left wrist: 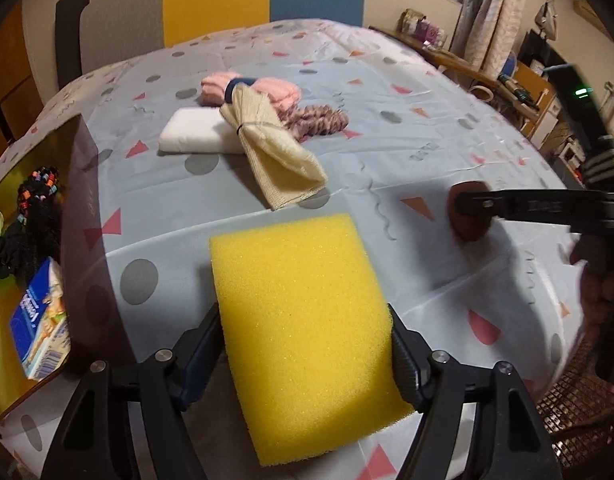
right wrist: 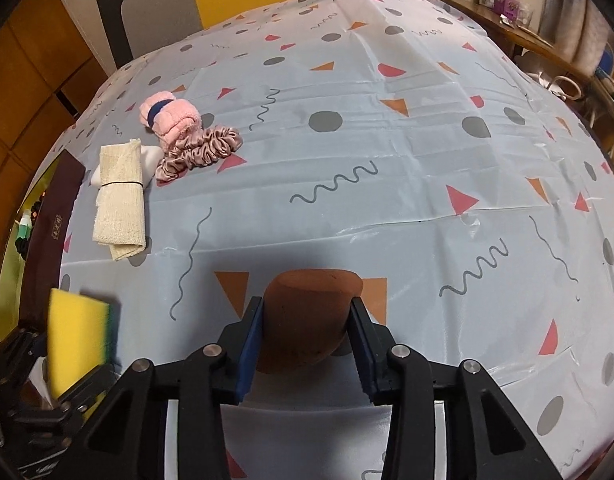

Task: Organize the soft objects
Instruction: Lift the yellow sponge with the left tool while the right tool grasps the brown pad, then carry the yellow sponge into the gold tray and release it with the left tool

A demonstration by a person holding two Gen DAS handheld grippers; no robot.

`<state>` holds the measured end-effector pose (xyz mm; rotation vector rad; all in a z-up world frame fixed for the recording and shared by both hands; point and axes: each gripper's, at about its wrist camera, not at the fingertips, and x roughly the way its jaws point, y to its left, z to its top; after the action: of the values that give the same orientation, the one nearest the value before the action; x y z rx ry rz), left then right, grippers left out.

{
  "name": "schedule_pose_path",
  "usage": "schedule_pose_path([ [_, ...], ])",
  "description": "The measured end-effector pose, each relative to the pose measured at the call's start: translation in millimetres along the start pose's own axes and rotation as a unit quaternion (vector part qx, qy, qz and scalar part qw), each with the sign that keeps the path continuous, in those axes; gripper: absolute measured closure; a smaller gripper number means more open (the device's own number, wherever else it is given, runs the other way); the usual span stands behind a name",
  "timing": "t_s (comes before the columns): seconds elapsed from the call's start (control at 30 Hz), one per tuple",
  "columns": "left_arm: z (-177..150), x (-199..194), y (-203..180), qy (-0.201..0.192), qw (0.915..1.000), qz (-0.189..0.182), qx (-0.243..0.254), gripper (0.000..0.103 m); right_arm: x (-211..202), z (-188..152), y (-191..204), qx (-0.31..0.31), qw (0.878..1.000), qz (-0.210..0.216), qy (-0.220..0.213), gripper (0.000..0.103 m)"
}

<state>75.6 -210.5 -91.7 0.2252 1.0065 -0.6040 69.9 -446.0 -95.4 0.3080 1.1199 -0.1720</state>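
My left gripper (left wrist: 305, 344) is shut on a yellow sponge (left wrist: 303, 312) with a green scouring side, held above the patterned tablecloth; the sponge also shows in the right wrist view (right wrist: 77, 328). My right gripper (right wrist: 307, 324) is shut on a brown rounded sponge (right wrist: 307, 312), also seen at the right in the left wrist view (left wrist: 467, 216). Farther back lie a cream cloth (left wrist: 275, 152) tied with a band, a white foam block (left wrist: 195, 134), a pink towel roll (left wrist: 247, 88) with a blue band, and a mauve scrunchie (left wrist: 319, 120).
A dark-rimmed box (left wrist: 79, 208) with a yellow-green inside stands at the left, holding a blue packet (left wrist: 39, 316), black beaded hair ties (left wrist: 31, 208) and a small bottle. The tablecloth (right wrist: 387, 160) covers the table. A desk with clutter stands at the far right.
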Motion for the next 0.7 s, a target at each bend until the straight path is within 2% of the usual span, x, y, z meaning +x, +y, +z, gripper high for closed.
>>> schedule_pose_path([
  [0.2, 4, -56, 11, -0.051, 0.9981, -0.029, -0.016, 0.028, 0, -1, 4, -0.013, 1.000, -0.010, -0.007, 0.061],
  [0.3, 8, -93, 36, -0.082, 0.9944, -0.044, -0.049, 0.028, 0, -1, 7, -0.018, 1.000, -0.017, -0.012, 0.061],
  [0.37, 10, -112, 60, -0.098, 0.9913, -0.040, -0.078, 0.028, -1, -1, 9, -0.026, 0.999, -0.022, -0.015, 0.061],
  [0.43, 11, -126, 96, -0.104, 0.9864, -0.028, -0.124, 0.028, 0, -2, 12, -0.034, 0.999, -0.027, -0.018, 0.061],
  [0.53, 7, -134, 151, -0.100, 0.9781, 0.017, -0.182, 0.028, -1, -2, 12, -0.038, 0.999, -0.029, -0.021, 0.061],
  [0.6, -1, -130, 192, -0.079, 0.9699, 0.049, -0.225, 0.028, -1, -2, 14, -0.042, 0.998, -0.031, -0.023, 0.061],
  [0.7, -14, -117, 243, -0.042, 0.9579, 0.076, -0.274, 0.028, -1, -2, 14, -0.041, 0.998, -0.033, -0.024, 0.061],
])
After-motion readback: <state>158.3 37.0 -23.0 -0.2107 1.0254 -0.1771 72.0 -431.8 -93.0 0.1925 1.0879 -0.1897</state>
